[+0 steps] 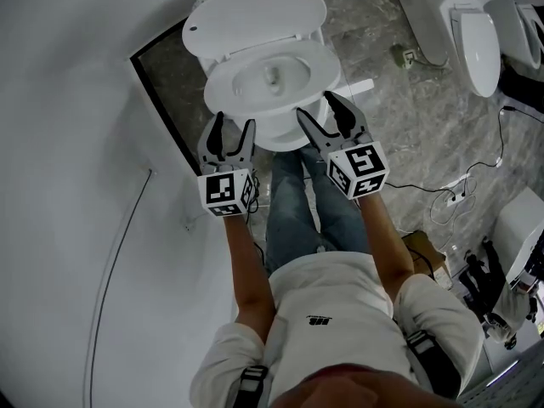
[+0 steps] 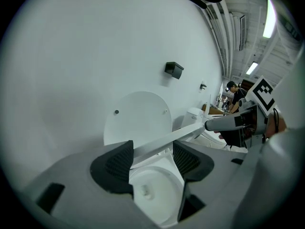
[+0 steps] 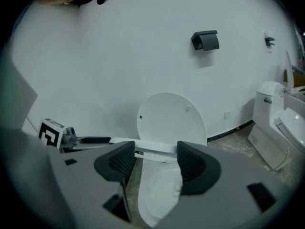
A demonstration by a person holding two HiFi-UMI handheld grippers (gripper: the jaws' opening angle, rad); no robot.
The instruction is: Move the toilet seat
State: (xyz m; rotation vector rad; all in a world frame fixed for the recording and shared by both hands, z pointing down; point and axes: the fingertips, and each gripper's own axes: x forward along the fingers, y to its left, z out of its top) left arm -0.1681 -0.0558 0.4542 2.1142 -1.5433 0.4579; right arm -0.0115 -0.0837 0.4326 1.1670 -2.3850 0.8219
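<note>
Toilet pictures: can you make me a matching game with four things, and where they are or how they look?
Things:
1. toilet lid
2. toilet seat
3. left claw
4. wall holder

Places or states:
A. black, fixed to the wall
B. standing up at the back
C. open, at the seat's front edge
D. white ring over the bowl

Pairs: 1-B, 2-D, 3-C, 4-A
</note>
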